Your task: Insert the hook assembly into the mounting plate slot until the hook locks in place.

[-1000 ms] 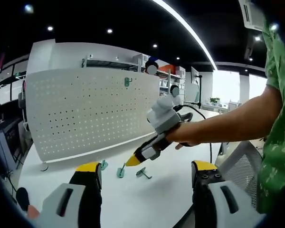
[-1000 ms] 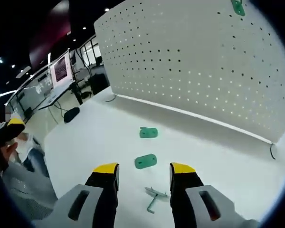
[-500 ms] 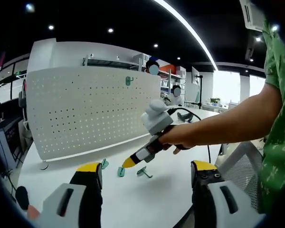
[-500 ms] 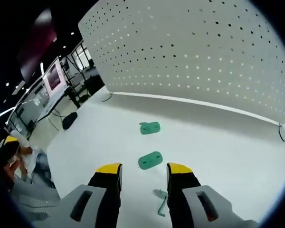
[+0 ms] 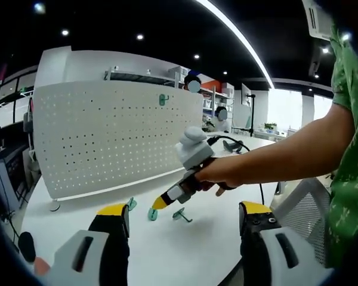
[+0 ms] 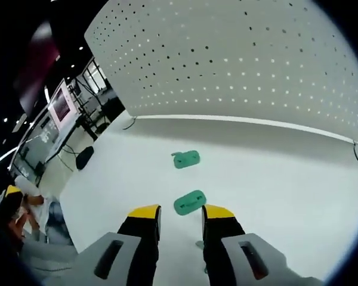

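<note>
The right gripper (image 6: 174, 215), jaws narrowly parted and empty, hangs low over the tabletop (image 6: 286, 173) above the thin grey metal hook (image 6: 200, 245), which peeks out between them; the grasp would go best squared to its shank. Just ahead lie two flat, rounded green plastic plates (image 6: 189, 202), before the white perforated pegboard (image 6: 238, 59). The left gripper (image 5: 182, 210) waits wide open, holding nothing.

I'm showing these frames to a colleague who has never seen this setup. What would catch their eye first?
The big white pegboard standing at the back of the white table, with one green piece hung near its top. Then the right gripper held low over the table beside small green plates, one lying just ahead of its yellow-tipped jaws in the right gripper view. The left gripper hangs open, holding nothing.
</note>
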Available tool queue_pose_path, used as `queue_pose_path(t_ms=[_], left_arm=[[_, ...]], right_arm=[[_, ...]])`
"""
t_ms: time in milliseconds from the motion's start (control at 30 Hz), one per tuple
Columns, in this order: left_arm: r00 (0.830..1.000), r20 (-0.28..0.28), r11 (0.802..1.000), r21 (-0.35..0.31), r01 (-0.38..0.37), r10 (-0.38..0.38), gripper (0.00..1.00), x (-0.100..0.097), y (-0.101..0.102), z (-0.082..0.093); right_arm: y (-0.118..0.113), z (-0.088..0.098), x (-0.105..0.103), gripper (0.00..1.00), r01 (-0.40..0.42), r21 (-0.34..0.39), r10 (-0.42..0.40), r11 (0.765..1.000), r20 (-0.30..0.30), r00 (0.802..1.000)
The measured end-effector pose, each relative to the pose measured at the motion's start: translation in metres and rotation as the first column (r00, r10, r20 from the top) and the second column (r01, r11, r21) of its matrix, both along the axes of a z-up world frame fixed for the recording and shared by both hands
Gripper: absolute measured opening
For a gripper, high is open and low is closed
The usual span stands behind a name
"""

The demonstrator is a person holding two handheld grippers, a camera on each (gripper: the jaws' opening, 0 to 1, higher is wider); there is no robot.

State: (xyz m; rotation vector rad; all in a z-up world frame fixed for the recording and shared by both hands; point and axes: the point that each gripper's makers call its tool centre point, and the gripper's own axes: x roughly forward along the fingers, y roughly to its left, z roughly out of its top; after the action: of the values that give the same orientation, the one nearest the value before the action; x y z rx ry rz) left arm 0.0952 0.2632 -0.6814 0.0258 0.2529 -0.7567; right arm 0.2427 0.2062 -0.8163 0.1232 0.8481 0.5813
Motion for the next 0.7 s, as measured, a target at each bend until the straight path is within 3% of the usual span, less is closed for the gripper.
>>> queue_pose_path(t_ms=[700], left_arm=[[1.0,-0.013,1.0,-0.002,-0.001,0.001,0.77,0.005,0.002,-0.005]], right_arm=[[0.001,-0.012,0.008,0.22,0.054,0.011,-0.053,0.998,-0.048,0.997]])
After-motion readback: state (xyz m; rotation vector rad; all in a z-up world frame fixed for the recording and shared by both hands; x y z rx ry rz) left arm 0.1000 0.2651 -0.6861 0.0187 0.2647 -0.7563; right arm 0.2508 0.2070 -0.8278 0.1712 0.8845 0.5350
